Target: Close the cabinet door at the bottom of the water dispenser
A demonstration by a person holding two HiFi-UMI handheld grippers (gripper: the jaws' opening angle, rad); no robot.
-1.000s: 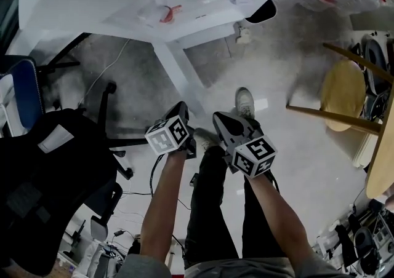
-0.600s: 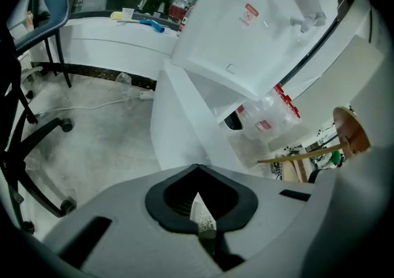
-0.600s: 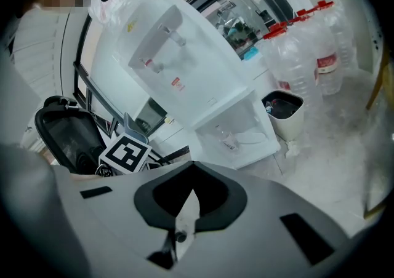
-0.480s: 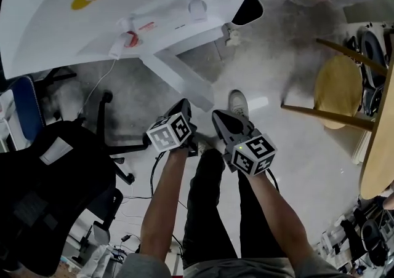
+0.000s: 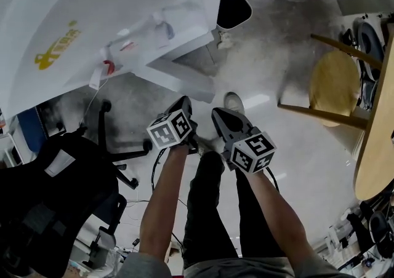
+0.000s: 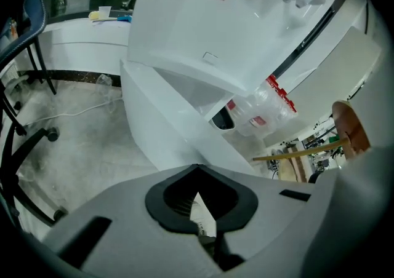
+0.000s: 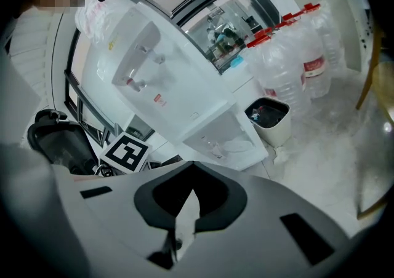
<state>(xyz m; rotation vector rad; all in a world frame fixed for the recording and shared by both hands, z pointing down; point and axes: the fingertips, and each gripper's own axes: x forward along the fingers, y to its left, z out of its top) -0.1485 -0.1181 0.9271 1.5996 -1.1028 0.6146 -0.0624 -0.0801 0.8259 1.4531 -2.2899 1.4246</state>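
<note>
We face the white water dispenser (image 5: 92,18), with a black office chair (image 5: 55,197) on our left and a wooden stool (image 5: 335,80) on our right. Water bottles (image 7: 301,55) and a waste bin (image 7: 269,120) stand beside the dispenser. At its foot the cabinet door (image 5: 175,79) stands swung out toward us, baring the white compartment (image 7: 225,138). Our left gripper (image 5: 184,106) and right gripper (image 5: 221,118) hover near it, jaws pinched together on nothing.

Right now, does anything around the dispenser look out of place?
The cabinet door at the base of the dispenser stands open, swung out over the floor. A crumpled scrap lies on the floor beside the bin. Nothing else stands out.
</note>
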